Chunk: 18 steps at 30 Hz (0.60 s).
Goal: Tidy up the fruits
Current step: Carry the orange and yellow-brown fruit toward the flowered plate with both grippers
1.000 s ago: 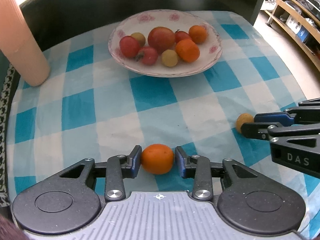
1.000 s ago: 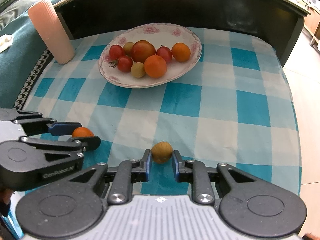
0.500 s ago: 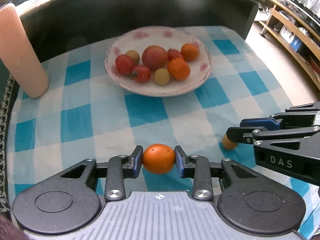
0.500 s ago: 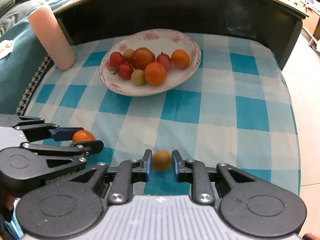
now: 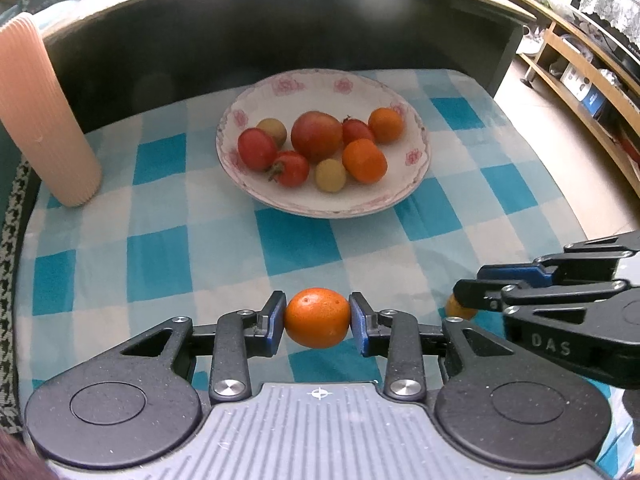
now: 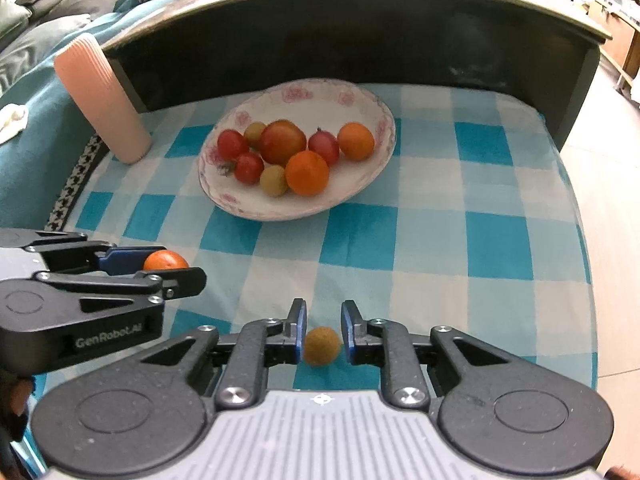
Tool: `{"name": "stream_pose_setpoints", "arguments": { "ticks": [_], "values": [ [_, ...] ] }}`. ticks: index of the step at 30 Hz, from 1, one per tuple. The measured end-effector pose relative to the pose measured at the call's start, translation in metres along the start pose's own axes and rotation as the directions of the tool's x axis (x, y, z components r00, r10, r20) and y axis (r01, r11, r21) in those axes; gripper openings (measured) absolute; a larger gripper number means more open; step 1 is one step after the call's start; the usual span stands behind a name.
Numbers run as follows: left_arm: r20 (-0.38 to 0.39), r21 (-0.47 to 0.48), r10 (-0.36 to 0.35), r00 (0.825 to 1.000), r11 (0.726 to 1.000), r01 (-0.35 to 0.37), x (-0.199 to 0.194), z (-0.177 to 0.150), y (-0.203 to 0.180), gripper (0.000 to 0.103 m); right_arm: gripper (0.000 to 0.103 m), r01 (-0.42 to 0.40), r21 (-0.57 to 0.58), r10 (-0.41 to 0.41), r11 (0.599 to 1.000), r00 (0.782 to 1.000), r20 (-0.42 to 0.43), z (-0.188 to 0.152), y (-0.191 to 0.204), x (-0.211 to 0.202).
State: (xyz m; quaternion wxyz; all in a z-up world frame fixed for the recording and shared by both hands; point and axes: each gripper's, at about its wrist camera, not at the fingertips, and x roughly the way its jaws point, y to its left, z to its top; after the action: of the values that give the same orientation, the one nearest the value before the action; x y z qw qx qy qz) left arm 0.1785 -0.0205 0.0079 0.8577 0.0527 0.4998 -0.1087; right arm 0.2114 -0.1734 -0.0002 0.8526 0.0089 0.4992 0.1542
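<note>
left gripper [image 5: 318,324]: fingers clamped on orange [image 5: 318,323], above cloth [image 5: 160,264]
right gripper [image 6: 323,330]: fingers pinching small brown fruit [image 6: 322,345]
plate [image 5: 324,208]: 12 o'clock, fruit-filled
pink cup [image 5: 36,120]: 10 o'clock

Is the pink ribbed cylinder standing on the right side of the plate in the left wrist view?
No, the pink ribbed cylinder stands left of the plate, near the cloth's left edge.

I am working in a home; I see a checked tablecloth [image 5: 304,240], a flowery plate [image 5: 280,88] of fruit, a sofa [image 6: 52,12], and wooden shelves [image 5: 580,56].
</note>
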Motion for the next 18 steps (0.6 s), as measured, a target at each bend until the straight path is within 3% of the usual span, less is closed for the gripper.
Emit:
{"name": "stream_pose_setpoints", "arguments": {
  "ticks": [18],
  "values": [
    [-0.025, 0.013, -0.003, 1.000, 1.000, 0.003, 0.006, -0.004, -0.002, 0.043, 0.037, -0.052, 0.042, 0.055, 0.998, 0.996, -0.076, -0.006, -0.001, 0.019]
  ]
}}
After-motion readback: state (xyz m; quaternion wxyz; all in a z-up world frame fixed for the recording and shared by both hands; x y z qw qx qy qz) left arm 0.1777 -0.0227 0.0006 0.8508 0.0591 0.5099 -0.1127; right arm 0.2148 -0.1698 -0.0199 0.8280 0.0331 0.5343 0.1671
